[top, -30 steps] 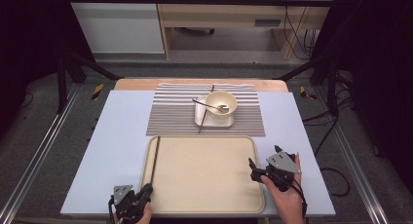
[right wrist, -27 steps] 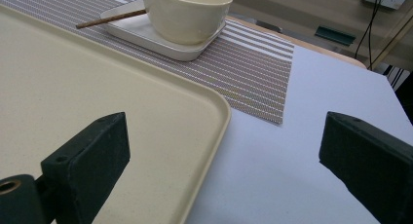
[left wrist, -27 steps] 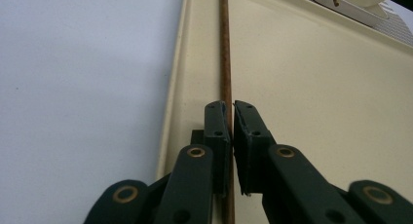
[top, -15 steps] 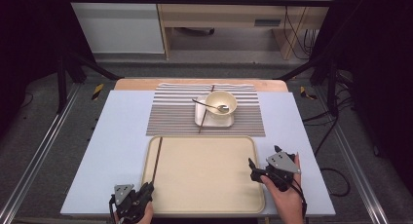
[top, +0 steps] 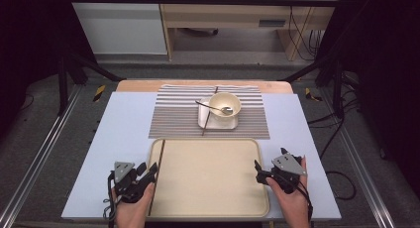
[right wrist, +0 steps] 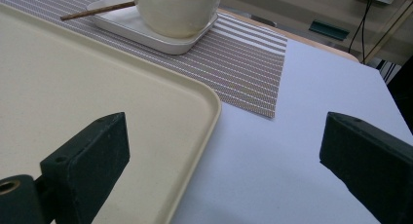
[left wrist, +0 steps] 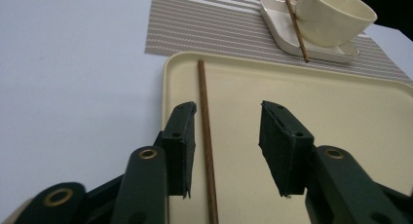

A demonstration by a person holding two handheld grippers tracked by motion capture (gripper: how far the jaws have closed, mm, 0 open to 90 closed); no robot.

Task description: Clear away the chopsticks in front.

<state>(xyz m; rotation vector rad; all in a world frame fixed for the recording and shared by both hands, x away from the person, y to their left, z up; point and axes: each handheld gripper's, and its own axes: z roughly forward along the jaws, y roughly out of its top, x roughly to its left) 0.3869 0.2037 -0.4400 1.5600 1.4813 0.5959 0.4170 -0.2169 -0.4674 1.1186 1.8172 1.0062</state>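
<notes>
1. Two claws are working at the near edge of the tabletop, one at each side of the tray.
2. Left claw is hovering over the tray's left edge near the near-left corner, and its jaws have just been opening; they are now standing partly apart.
3. One chopstick is lying along the tray's left edge, just inside the rim, running from near to far. In the left gripper view it is passing between the jaws, close beside the left jaw, with neither pad pressing on it.
4. Right claw is sitting at the tray's right edge near the near-right corner, with its jaws spread wide. In the right gripper view the rim is lying between them and nothing is gripped.
5. Second chopstick is resting across the small plate on the striped mat, which is lying at the far edge of the tabletop beyond the tray.
6. Bowl is standing on that plate with a spoon lying in it.
</notes>
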